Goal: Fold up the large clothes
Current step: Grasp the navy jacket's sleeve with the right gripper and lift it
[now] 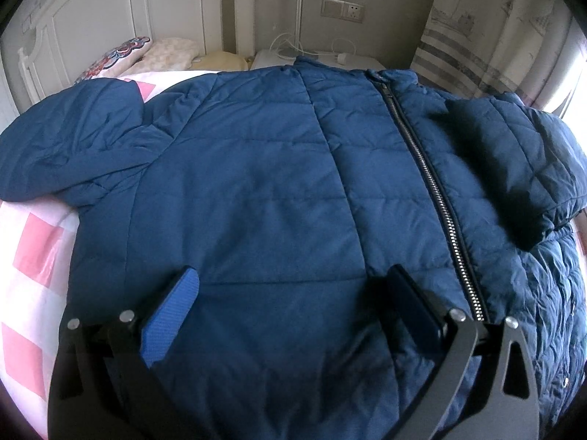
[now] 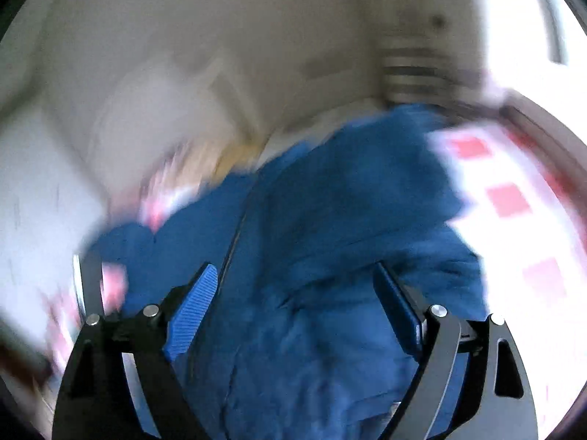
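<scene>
- A navy quilted jacket (image 1: 264, 183) is lying front-up on the pink-checked bed (image 1: 33, 253), zipper (image 1: 436, 198) closed.
- One sleeve (image 1: 513, 168) is lying folded across its front beside the zipper.

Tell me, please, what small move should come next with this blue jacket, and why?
Probably fold the spread sleeve inward across the jacket: the other sleeve already lies over the zipper side, and both the left gripper and right gripper are open, holding nothing.
</scene>
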Demonstrator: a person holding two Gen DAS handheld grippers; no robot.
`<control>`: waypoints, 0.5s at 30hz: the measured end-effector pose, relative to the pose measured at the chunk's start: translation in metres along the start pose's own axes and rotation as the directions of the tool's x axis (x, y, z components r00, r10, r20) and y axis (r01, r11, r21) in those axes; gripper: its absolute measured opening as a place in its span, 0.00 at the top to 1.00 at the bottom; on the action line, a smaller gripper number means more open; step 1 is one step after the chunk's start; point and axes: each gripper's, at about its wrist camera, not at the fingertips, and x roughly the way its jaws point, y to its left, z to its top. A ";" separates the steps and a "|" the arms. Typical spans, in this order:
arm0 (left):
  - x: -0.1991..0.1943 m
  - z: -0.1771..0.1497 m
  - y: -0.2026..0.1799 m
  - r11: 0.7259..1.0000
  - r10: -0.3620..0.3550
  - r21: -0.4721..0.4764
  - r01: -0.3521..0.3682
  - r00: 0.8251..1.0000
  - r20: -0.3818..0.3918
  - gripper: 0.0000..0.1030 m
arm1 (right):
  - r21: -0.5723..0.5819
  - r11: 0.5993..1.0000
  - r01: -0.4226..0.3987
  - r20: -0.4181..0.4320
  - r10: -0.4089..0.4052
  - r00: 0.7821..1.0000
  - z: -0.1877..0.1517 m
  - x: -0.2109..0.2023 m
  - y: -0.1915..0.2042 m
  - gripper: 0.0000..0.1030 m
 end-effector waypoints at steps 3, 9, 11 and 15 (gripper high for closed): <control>0.000 0.000 0.000 1.000 0.000 0.000 0.000 1.000 0.000 0.02 | 0.253 0.967 0.011 0.030 -0.019 0.999 0.005 -0.014 -0.054 0.19; 0.000 0.001 0.002 1.000 -0.007 -0.006 0.007 1.000 0.003 0.02 | 0.158 0.982 -0.104 0.029 0.101 0.994 0.030 0.023 -0.019 0.59; 0.000 0.001 0.003 1.000 -0.011 -0.010 0.011 1.000 0.004 0.02 | 0.026 0.977 -0.214 0.024 0.213 0.977 0.032 0.017 0.026 0.60; -0.001 0.001 0.006 0.999 -0.024 -0.020 0.024 1.000 0.011 0.02 | -0.233 0.898 -0.373 -0.108 0.358 0.928 0.021 0.019 0.124 0.50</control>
